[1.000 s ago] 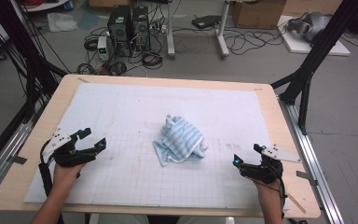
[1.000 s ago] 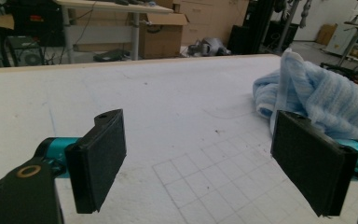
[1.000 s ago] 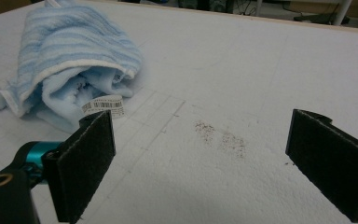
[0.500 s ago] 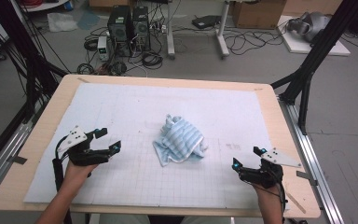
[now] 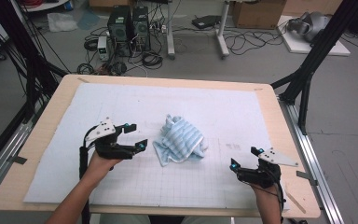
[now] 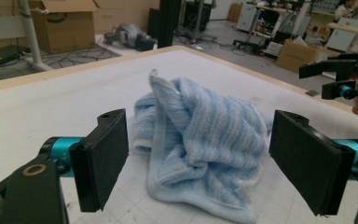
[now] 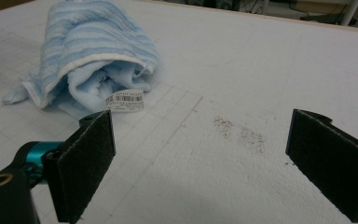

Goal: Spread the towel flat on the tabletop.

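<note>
Blue and fluffy, the towel [image 6: 200, 140] sits bunched up right in front of the left gripper [image 5: 131, 136], whose jaws are spread wide, ready to grab. Next it should slide forward and pinch an edge. The right gripper [image 5: 246, 157], also spread, waits farther off. Folds hide the towel's corners.

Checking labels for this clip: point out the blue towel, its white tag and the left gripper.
blue towel [image 5: 181, 142]: high view, middle of the crumpled heap.
white tag [image 7: 124, 101]: right gripper view, printed face.
left gripper [image 5: 136, 137]: high view, between its open fingertips.
</note>
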A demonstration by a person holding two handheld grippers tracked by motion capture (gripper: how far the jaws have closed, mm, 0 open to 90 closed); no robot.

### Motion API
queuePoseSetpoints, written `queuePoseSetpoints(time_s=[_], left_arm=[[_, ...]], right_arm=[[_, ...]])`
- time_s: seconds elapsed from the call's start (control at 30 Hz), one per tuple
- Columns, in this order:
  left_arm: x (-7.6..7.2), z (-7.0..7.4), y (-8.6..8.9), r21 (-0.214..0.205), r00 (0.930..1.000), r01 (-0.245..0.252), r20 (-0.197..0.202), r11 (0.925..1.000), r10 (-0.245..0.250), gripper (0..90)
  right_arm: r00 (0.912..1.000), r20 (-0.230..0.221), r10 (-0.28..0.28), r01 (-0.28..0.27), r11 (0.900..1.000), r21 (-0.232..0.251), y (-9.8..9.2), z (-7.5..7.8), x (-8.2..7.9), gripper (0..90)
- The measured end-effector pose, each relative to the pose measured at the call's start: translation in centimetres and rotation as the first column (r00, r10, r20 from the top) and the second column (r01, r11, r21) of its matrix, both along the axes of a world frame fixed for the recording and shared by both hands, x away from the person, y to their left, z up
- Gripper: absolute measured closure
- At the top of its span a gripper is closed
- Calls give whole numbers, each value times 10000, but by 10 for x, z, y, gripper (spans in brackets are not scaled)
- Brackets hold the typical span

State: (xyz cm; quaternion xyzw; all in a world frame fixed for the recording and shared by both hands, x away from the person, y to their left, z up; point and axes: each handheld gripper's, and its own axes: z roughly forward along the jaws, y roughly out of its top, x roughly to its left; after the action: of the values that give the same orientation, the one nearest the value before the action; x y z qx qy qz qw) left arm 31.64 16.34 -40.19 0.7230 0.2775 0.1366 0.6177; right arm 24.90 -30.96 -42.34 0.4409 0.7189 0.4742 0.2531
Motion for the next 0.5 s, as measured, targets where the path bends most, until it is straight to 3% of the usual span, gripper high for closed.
queuePoseSetpoints(time_s=[0.07,0.17,0.33,0.37,0.5], left_arm=[[2,0,-9,134,9998,202,-22,9997,-202,201],[6,-3,-30,660,9979,639,-88,9958,-634,207],[12,-7,-54,1181,9958,903,-245,9889,-880,216],[14,-10,-66,1607,9953,956,-334,9824,-914,219],[21,-15,-81,2128,9958,858,-505,9733,-768,220]], right_arm=[[10000,-11,-26,26,10000,-10,-1,0,0,71],[9999,-89,-62,62,10000,30,-1,-1,0,71],[10000,-73,8,-9,10000,-45,1,-1,1,71],[10000,-80,0,0,10000,-37,1,-1,1,71],[9999,-116,9,-9,10000,-48,0,-2,1,71]])
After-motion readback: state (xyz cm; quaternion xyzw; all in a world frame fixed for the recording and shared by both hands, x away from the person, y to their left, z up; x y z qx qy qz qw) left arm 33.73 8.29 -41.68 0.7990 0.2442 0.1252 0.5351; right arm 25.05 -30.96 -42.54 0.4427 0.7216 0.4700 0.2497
